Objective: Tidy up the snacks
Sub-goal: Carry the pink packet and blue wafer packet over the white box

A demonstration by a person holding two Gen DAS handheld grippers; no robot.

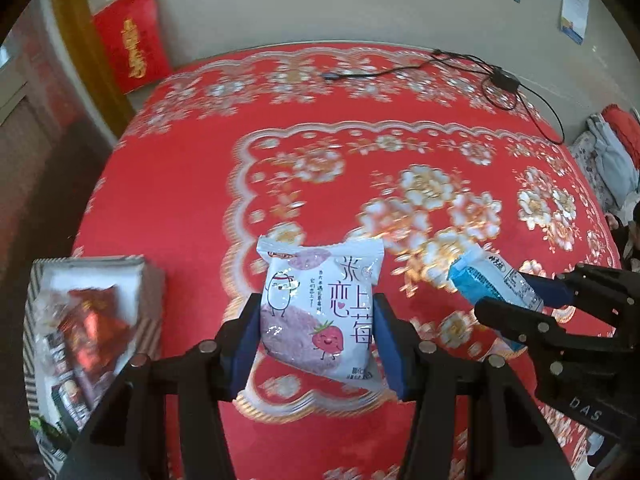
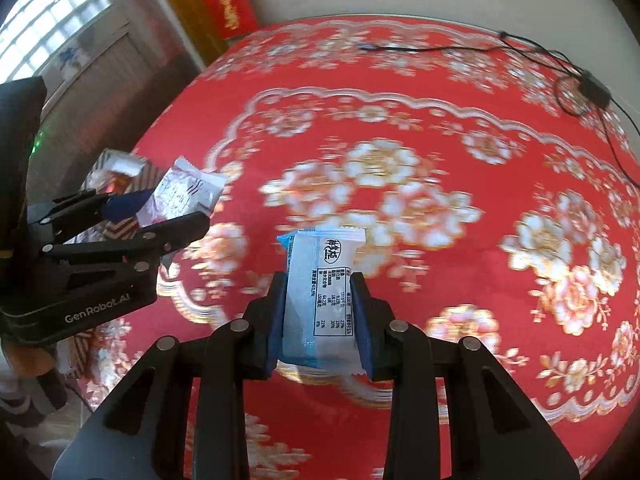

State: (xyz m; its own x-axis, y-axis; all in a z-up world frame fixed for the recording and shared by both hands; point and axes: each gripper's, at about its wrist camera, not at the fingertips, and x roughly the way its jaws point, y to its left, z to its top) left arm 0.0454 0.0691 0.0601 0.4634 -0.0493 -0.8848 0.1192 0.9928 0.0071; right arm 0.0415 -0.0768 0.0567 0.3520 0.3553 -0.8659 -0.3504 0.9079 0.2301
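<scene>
A red floral bedspread (image 1: 180,200) fills both views. Only the left wrist view looks into the striped box (image 1: 36,280) of snacks. The left gripper (image 1: 316,336) clamps a white strawberry snack packet (image 1: 316,312); the right gripper (image 2: 320,320), beside a housing marked "GenRobot.AI", clamps a blue-white wafer packet (image 2: 320,300).

The white snack packet (image 1: 320,312) is glossy plastic film with crimped ends, as is the blue-and-white packet (image 2: 320,300). The red cloth (image 1: 360,168) looks woven, with shiny gold flowers. Both grippers look like matt black plastic with blue pads (image 1: 244,344).
</scene>
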